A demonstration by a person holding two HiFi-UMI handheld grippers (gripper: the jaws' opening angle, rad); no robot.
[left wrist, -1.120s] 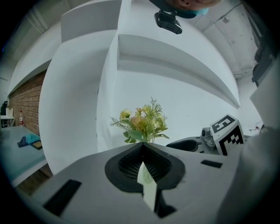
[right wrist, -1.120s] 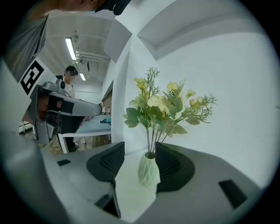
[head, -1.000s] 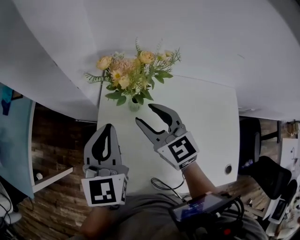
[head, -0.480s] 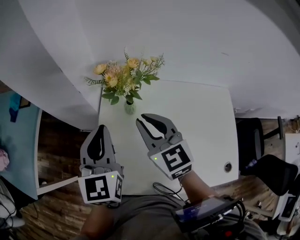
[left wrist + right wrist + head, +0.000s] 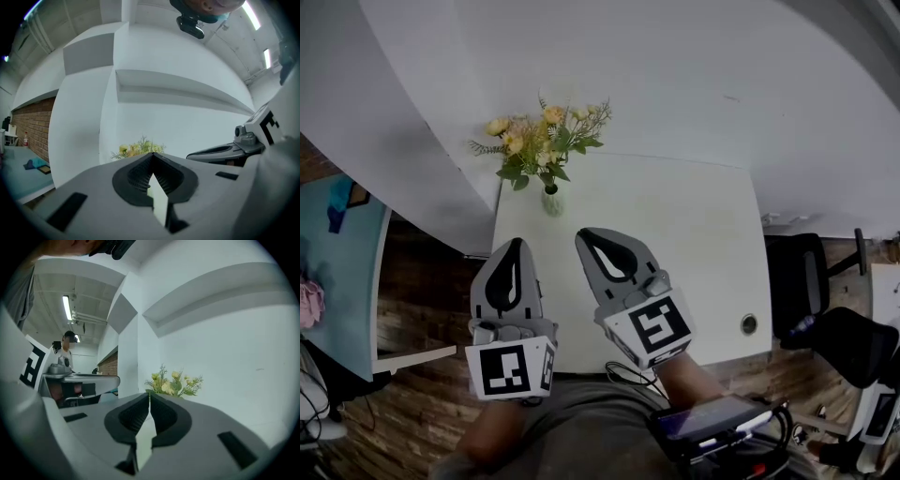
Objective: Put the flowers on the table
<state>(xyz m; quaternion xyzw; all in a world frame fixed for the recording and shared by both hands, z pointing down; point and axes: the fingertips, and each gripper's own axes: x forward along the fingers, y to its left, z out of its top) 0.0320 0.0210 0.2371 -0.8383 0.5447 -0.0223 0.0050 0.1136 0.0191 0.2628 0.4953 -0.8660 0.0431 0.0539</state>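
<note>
Both grippers have drawn back toward the bottom of the head view since a second ago. The right gripper, whose jaws gaped just below the vase then, has just been closing with nothing between them. Its tips now meet, empty. At lower left, the left gripper has its jaws likewise pressed together on nothing. The bunch of yellow and peach flowers with green sprigs stands upright in a small clear glass vase. The vase is at the upper left corner of the white rectangular table, apart from both claws. In each gripper view the blooms show just above the closed jaw tips, against the white wall.
</note>
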